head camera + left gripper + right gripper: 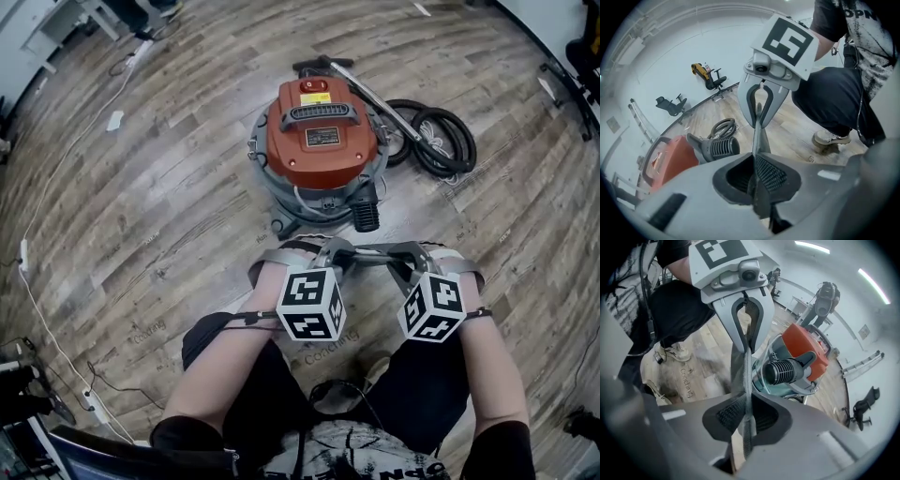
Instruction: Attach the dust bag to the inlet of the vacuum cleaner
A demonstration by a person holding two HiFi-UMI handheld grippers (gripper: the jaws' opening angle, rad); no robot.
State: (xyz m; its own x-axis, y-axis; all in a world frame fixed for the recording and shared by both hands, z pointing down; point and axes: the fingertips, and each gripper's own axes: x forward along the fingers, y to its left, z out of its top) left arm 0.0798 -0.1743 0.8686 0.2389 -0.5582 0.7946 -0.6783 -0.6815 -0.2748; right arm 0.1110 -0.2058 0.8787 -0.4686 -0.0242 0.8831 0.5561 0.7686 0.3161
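Crouches on a grey-brown wood-plank floor (pixel 169 187), facing a vacuum cleaner (pixel 319 141) with an orange-red plastic lid and a round metal drum. Pinches one end of a thin grey fabric dust bag (pixel 375 250) in the left gripper (pixel 339 253), with jaws narrow and pressed flat on the cloth. Pinches the other end in the right gripper (pixel 405 255) the same way, narrow and clamped on the fabric edge. Holds the bag stretched as a short taut band between the two, above the floor and just in front of the black ribbed inlet tube (pixel 367 217) low on the drum, close to it. Shows, in each gripper view, the bag edge-on as a grey strip running from one pair of jaws to the other, with the inlet just beyond. Off to the drum's right on the floor, a coiled black hose (pixel 436 141), apart from the bag.
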